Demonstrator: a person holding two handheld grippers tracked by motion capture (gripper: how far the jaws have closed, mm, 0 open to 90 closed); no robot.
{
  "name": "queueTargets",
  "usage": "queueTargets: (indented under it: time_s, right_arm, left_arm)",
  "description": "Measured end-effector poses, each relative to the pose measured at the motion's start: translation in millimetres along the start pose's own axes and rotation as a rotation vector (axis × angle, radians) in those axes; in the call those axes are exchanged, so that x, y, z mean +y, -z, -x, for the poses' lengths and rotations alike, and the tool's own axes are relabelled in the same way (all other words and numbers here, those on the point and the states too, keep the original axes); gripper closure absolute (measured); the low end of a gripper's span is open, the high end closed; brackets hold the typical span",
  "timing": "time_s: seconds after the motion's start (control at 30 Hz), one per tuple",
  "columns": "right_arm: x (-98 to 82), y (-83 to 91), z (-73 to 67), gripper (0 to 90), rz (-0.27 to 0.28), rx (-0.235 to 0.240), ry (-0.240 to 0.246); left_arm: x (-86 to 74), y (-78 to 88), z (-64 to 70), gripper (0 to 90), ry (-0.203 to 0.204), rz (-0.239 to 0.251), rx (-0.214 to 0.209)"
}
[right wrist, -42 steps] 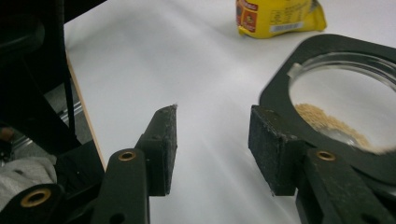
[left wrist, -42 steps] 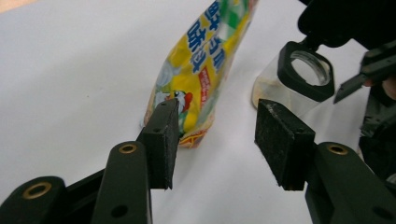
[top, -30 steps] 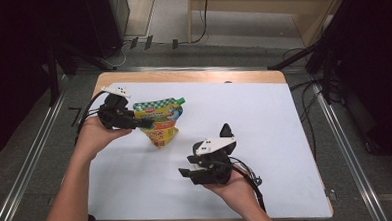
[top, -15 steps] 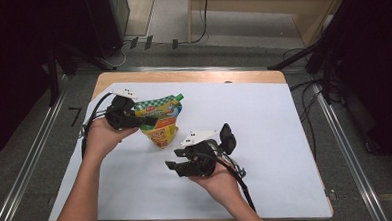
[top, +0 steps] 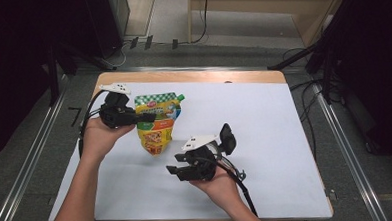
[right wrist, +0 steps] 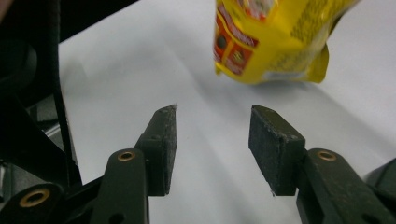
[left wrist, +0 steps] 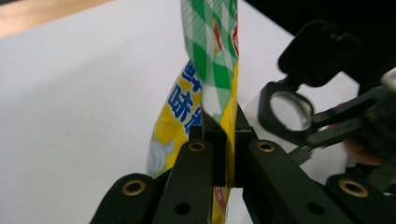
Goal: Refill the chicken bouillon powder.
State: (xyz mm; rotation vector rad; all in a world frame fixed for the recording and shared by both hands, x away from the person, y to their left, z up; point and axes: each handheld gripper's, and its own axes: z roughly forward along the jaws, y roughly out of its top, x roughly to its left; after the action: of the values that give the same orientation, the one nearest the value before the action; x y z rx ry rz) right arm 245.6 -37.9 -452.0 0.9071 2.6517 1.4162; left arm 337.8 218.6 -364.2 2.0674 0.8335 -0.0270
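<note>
A yellow pouch (top: pixel 157 124) with a green checked top and a green cap lies at the left of the white sheet, its top toward the far edge. My left gripper (top: pixel 137 118) is shut on the pouch's left edge. In the left gripper view the pads (left wrist: pixel 223 135) pinch the thin edge of the pouch (left wrist: pixel 210 70), and my right gripper (left wrist: pixel 327 126) shows beyond it. My right gripper (top: pixel 175 171) stands open just below and right of the pouch's bottom end. In the right gripper view its jaws (right wrist: pixel 212 135) are apart over bare sheet, with the pouch's yellow bottom (right wrist: pixel 275 37) ahead of them.
The white sheet (top: pixel 264 117) covers a wooden table (top: pixel 192 76), with bare sheet to the right. Cables trail from both grippers. Dark equipment and floor rails (top: pixel 335 134) flank the table.
My right gripper has moved left, closer to the pouch's bottom end. The left hand has turned a little at the pouch's edge, and the pouch has shifted slightly.
</note>
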Motion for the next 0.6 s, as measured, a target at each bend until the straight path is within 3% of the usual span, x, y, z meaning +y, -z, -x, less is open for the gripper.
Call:
queueTargets:
  time_s: [0.23, 0.53, 0.6]
  right_arm:
    - [-4.9, -8.5, -5.0, 53.8, -0.020, -0.005, 0.014]
    - [-5.6, -16.0, -9.8, 55.8, 0.017, -0.023, 0.001]
    - [-6.1, -18.8, -10.7, 56.2, 0.020, -0.009, -0.014]
  left_arm:
    - [9.8, 23.3, 26.4, 90.0, -0.041, 0.011, -0.017]
    - [10.0, 37.7, 48.5, 90.0, -0.028, 0.014, -0.088]
    - [9.9, 40.2, 54.6, 90.0, -0.032, 0.011, -0.096]
